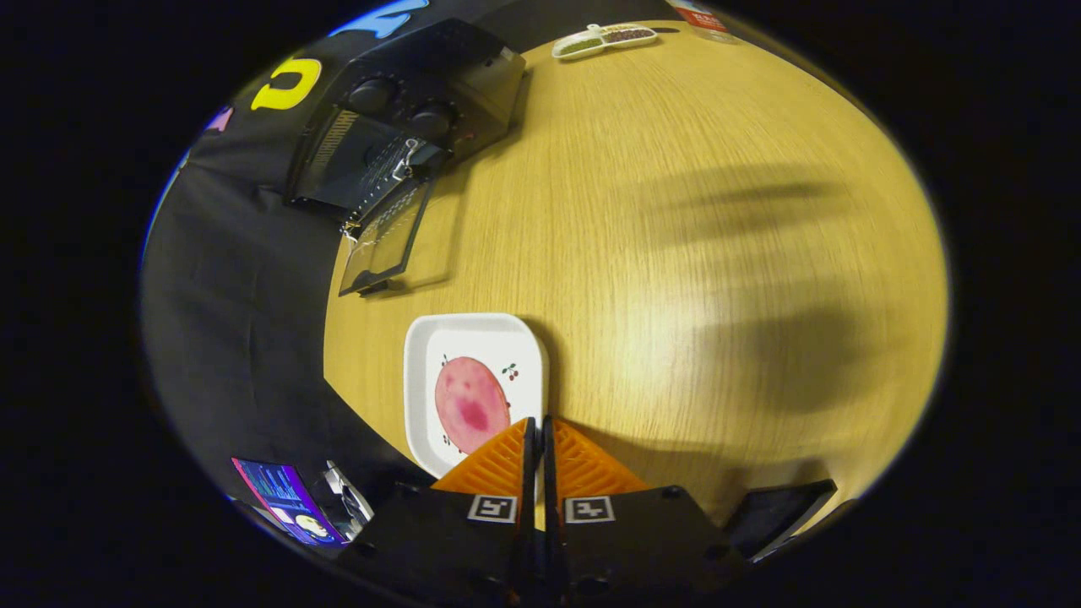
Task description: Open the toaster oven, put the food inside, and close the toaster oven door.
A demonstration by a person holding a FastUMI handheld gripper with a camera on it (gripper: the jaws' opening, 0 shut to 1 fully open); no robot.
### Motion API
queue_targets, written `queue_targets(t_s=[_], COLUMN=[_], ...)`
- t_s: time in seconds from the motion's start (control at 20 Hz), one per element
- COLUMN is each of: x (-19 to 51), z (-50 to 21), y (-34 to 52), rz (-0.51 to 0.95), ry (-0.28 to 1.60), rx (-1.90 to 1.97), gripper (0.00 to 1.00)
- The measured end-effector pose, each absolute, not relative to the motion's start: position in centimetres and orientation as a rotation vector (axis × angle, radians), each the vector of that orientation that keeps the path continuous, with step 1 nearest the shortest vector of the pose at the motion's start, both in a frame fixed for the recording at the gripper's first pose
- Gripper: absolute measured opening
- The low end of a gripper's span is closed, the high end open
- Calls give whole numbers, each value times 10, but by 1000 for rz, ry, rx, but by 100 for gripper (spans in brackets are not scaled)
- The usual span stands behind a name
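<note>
Firstly, note what you cannot read clearly: the toaster oven (405,127) sits far beyond the fingers at the wooden table's (676,253) far corner, distorted by the lens, and its interior is dark, so nothing inside can be made out. Its glass door (384,241) hangs open, folded down toward the table, and two round knobs (401,108) show on its front panel. The near corner of the white square plate (473,380) is covered by your gripper's (536,426) fingers, and part of the round pink slice of food (469,404) on it is hidden the same way. Whether the fingertips touch the food or the plate cannot be told.

Your gripper's fingers stand pressed together with only a thin slit between them, and nothing is held between them. They sit over the plate's near edge.

The plate rests near the table's edge, well apart from the oven. At the table's far side lies a small divided dish (604,38) holding dark and green contents, with a red-labelled item (701,17) beside it, cut off. Black cloth (245,279) hangs beside the table. A lit screen (287,498) shows low beside the gripper body.
</note>
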State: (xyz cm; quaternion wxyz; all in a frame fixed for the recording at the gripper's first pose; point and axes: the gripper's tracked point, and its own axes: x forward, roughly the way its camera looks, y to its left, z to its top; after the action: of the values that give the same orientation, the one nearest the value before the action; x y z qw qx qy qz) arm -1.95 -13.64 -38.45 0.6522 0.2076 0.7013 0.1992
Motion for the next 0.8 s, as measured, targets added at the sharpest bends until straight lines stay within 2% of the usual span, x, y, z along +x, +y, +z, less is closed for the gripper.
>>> queue_targets(t_s=[0.15,0.8], x=[-21,-33], z=[-387,-347], y=[-137,-106], rz=[430,400], ry=[1599,1494], rx=[512,587], gripper=[2,1])
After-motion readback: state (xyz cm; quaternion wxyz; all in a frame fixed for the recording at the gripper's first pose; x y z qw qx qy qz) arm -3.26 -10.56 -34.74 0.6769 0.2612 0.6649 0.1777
